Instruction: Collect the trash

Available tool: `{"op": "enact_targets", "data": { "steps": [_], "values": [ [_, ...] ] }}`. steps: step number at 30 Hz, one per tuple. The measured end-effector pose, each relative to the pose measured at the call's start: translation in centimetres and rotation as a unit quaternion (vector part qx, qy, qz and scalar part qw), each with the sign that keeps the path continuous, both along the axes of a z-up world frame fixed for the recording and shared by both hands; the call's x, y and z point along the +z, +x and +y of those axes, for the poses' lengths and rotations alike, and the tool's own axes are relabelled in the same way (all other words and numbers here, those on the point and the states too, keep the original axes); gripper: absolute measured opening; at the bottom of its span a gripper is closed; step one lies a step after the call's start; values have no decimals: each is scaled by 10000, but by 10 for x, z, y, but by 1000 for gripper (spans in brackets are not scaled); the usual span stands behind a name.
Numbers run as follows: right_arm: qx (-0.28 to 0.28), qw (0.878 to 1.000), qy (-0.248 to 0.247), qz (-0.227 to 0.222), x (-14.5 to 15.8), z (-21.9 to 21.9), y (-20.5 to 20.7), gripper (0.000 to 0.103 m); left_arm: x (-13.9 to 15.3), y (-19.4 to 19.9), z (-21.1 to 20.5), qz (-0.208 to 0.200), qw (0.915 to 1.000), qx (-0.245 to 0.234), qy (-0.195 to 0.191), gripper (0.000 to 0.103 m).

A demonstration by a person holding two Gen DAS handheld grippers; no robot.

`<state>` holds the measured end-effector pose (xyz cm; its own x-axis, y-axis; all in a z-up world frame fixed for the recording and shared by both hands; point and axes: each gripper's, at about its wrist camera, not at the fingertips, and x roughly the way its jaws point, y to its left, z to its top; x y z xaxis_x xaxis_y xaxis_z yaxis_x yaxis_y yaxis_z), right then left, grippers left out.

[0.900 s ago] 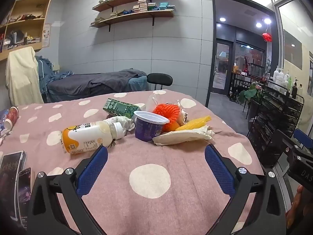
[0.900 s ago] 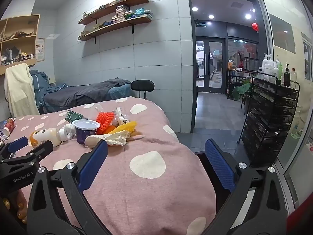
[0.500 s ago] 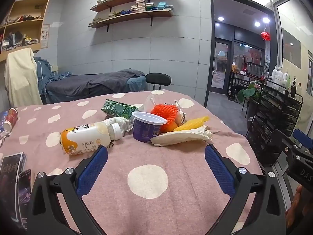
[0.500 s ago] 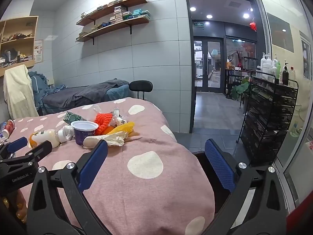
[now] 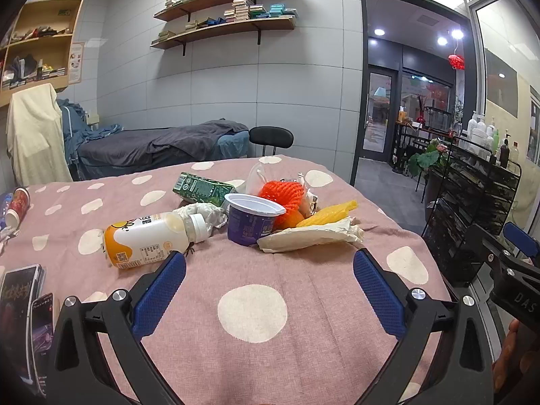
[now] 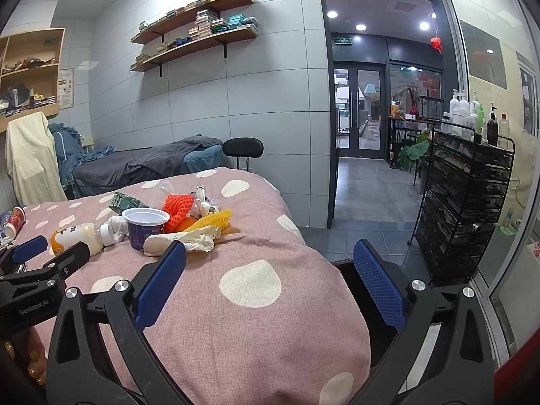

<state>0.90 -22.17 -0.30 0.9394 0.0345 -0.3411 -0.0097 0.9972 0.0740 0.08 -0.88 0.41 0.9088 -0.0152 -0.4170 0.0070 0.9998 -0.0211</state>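
A pile of trash lies on the pink dotted tablecloth (image 5: 253, 307): an orange-and-white drink bottle (image 5: 145, 239) on its side, a purple yogurt cup (image 5: 253, 219), a green carton (image 5: 200, 187), orange foam netting (image 5: 281, 194), a yellow wrapper (image 5: 327, 214) and crumpled white paper (image 5: 310, 236). My left gripper (image 5: 270, 270) is open and empty, just short of the pile. My right gripper (image 6: 270, 270) is open and empty, over the table's right edge; the pile (image 6: 168, 219) lies to its far left.
Phones (image 5: 20, 307) lie at the table's left edge and a red can (image 5: 18, 200) lies farther back. A black bin (image 6: 364, 290) sits below the table's right edge. A black wire rack (image 6: 465, 202) and a black chair (image 6: 243, 148) stand beyond.
Both grippers have moved slightly forward toward the trash pile, which looks a little closer. Both stay open and empty.
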Motion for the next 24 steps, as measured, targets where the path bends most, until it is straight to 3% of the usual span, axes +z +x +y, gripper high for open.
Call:
{"op": "enact_targets", "data": {
  "steps": [24],
  "values": [
    [-107, 9999, 29, 70, -6, 8, 2, 98, -2, 2, 3, 44, 10000, -38, -60, 97]
  ]
}}
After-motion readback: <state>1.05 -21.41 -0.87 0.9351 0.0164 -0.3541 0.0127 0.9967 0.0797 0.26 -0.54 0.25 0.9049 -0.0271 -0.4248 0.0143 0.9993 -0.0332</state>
